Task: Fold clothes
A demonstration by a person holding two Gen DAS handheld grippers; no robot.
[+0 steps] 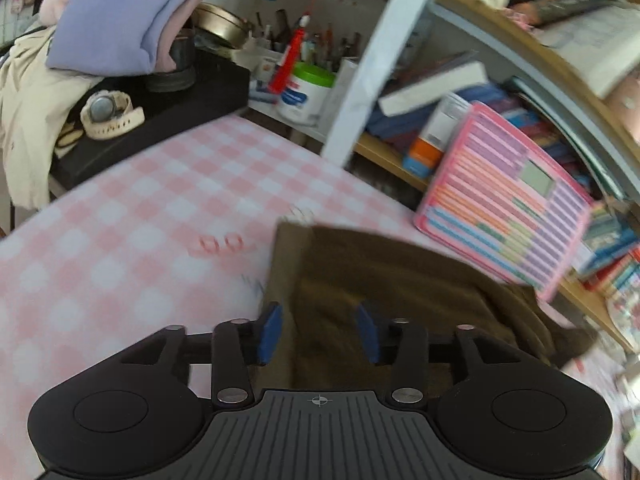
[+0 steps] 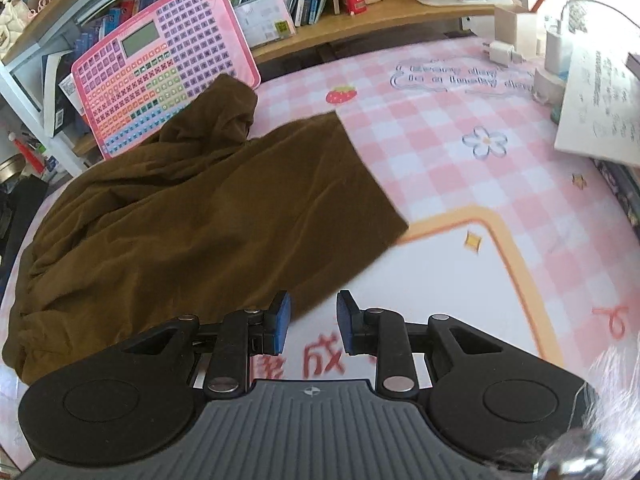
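A brown garment (image 2: 192,208) lies loosely spread and wrinkled on the pink checked table mat (image 2: 440,168), one straight hem toward the right. In the left wrist view the same garment (image 1: 400,292) lies just ahead of my left gripper (image 1: 320,330), which is open with its blue pads over the cloth's left edge, holding nothing. My right gripper (image 2: 313,322) is open and empty, just above the garment's near corner, over the mat.
A pink keyboard toy (image 2: 160,68) leans against the bookshelf (image 2: 360,20) behind the garment. Folded lilac and pink clothes (image 1: 120,16) and a watch (image 1: 108,116) sit on a black stand at the left. Papers (image 2: 600,104) and chargers (image 2: 504,50) lie at the right.
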